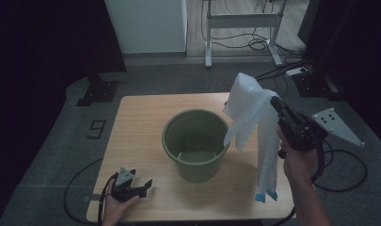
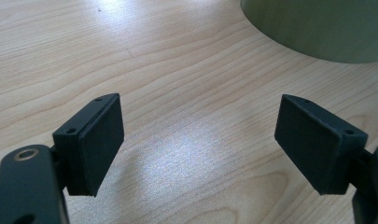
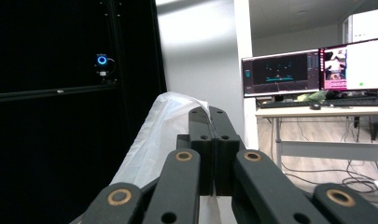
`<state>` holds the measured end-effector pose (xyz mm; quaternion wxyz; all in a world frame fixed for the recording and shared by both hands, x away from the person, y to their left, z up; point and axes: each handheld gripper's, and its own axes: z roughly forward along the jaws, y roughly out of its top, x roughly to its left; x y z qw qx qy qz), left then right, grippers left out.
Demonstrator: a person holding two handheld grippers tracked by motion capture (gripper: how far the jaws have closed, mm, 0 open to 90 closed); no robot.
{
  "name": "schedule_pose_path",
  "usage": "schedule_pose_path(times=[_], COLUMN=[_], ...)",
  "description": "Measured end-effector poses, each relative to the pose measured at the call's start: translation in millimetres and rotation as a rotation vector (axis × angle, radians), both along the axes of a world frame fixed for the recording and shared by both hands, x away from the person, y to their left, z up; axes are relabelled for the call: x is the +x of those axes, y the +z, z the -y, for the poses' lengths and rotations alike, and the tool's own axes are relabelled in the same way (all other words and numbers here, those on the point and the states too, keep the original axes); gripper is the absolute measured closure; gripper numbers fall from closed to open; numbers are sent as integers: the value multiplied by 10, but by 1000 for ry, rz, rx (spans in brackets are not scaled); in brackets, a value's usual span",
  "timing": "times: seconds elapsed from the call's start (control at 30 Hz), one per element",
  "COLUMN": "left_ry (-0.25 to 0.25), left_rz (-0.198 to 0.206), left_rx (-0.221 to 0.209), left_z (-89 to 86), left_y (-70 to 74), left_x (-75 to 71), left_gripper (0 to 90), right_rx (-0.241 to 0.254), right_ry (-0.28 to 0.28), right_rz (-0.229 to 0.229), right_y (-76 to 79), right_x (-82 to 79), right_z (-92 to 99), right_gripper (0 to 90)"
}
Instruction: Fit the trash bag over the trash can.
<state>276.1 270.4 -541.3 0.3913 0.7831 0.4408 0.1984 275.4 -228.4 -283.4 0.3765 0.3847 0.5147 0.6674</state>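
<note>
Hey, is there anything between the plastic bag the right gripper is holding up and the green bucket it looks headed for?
Nothing visible. The white plastic bag hangs from the right gripper, beside the green bucket at its right rim. The bucket's mouth is open, and the left gripper rests on the table, apart from it.

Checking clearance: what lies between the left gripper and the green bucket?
Bare wooden table, in the left gripper view, between left gripper and green bucket.

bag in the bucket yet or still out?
Out. The white plastic bag hangs beside the green bucket, pinched in the right gripper above the table; the bucket holds no bag.
</note>
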Motion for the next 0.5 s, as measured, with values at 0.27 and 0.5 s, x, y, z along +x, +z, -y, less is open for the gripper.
schedule_pose_path(times=[0.27, 0.5], left_ry=[0, 0], left_rz=[-3, -7], left_rx=[-2, -7], left_z=[-1, -11], left_y=[-1, 0], left_x=[3, 7], left_gripper=[157, 157], right_rx=[-5, -23], right_ry=[32, 56], right_rz=[14, 21], right_y=[84, 173], right_x=[-4, 0], right_z=[-145, -321], right_gripper=[889, 889])
